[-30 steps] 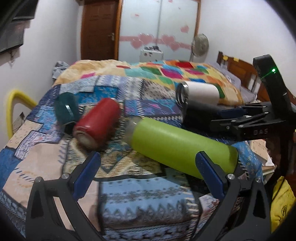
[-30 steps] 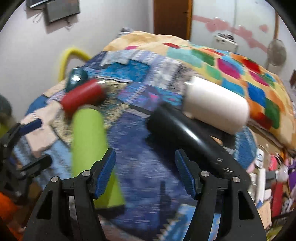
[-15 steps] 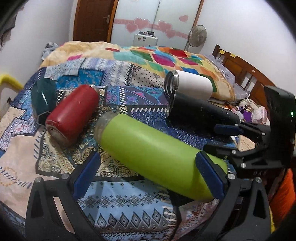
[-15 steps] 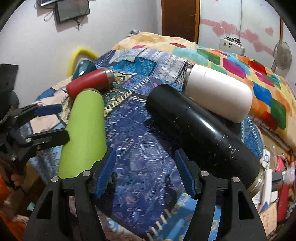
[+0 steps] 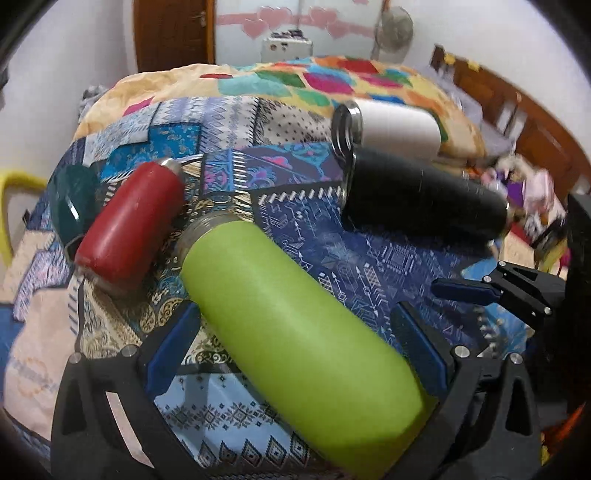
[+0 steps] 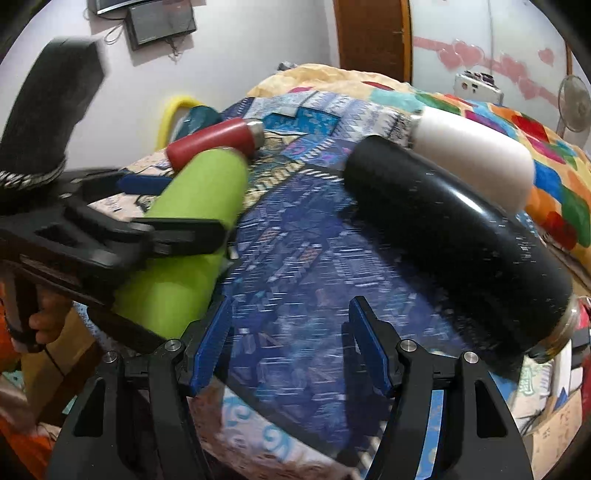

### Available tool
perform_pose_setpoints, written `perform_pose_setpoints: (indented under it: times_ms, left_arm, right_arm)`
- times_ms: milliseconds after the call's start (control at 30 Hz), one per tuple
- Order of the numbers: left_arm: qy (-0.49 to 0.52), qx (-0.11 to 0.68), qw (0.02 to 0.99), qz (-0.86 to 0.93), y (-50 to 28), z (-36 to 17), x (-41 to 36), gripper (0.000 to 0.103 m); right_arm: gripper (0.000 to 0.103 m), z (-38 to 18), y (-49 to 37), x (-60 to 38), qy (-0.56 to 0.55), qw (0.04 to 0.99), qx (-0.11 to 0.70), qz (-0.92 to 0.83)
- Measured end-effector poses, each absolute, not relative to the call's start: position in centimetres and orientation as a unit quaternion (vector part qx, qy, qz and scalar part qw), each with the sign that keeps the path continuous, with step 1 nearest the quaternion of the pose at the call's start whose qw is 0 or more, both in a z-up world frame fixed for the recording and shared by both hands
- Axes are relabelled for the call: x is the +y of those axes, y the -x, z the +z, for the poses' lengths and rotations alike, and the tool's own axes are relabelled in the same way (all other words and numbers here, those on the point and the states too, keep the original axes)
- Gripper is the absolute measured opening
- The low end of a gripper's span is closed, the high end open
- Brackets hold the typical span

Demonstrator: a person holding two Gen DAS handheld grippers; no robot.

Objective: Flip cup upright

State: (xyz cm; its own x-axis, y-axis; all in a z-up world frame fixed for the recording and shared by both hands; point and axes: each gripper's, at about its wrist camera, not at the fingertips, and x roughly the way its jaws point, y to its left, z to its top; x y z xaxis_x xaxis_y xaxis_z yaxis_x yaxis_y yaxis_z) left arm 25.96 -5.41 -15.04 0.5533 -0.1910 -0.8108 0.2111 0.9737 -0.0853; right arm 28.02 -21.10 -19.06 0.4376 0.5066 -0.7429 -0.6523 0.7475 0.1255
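Observation:
Several cups lie on their sides on a patterned bedspread [image 5: 369, 266]. A lime green cup [image 5: 295, 339] lies between the open fingers of my left gripper [image 5: 299, 339], its base end nearest the camera; the pads stand on either side, a little apart from it. It also shows in the right wrist view [image 6: 192, 221], with the left gripper [image 6: 147, 221] around it. A black cup [image 6: 458, 236] lies to the right of my right gripper [image 6: 291, 332], which is open and empty above the bedspread. A white cup [image 6: 476, 155] lies behind the black one.
A red cup [image 5: 129, 221] and a dark teal cup [image 5: 74, 199] lie at the left of the bed. A yellow chair [image 5: 14, 192] stands by the left wall. Clutter lies past the bed's right edge [image 5: 535, 192]. A fan [image 5: 395, 29] stands at the back.
My left gripper has moved forward so the green cup now lies between its fingers. My right gripper has come closer to the bed, next to the black cup.

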Motion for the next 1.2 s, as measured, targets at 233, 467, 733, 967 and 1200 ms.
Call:
perform_pose_setpoints:
  times_ms: [233, 467, 733, 967, 1200]
  left_arm:
    - [-0.027, 0.494, 0.860, -0.127, -27.4, -15.8, -5.1, 0.093]
    - [0.002, 0.542, 0.827, -0.150, -28.9, -16.5, -4.5, 0.092]
    - [-0.003, 0.566, 0.812, -0.142, -30.7, -16.9, -5.5, 0.074]
    - [-0.018, 0.567, 0.813, -0.134, -31.0, -16.5, -5.6, 0.071]
    - [-0.021, 0.534, 0.835, -0.132, -30.3, -14.4, -4.6, 0.065]
  right_arm:
    - [0.065, -19.6, -27.0, -20.9, 0.082, 0.846, 0.395, 0.348]
    - [0.065, -18.0, -27.4, -23.9, 0.055, 0.884, 0.369, 0.282]
    - [0.065, -16.8, -27.3, -24.6, 0.029, 0.903, 0.340, 0.259]
    - [0.065, -16.4, -27.1, -25.1, 0.035, 0.910, 0.327, 0.252]
    - [0.065, -16.0, -27.2, -24.9, 0.034, 0.912, 0.321, 0.252]
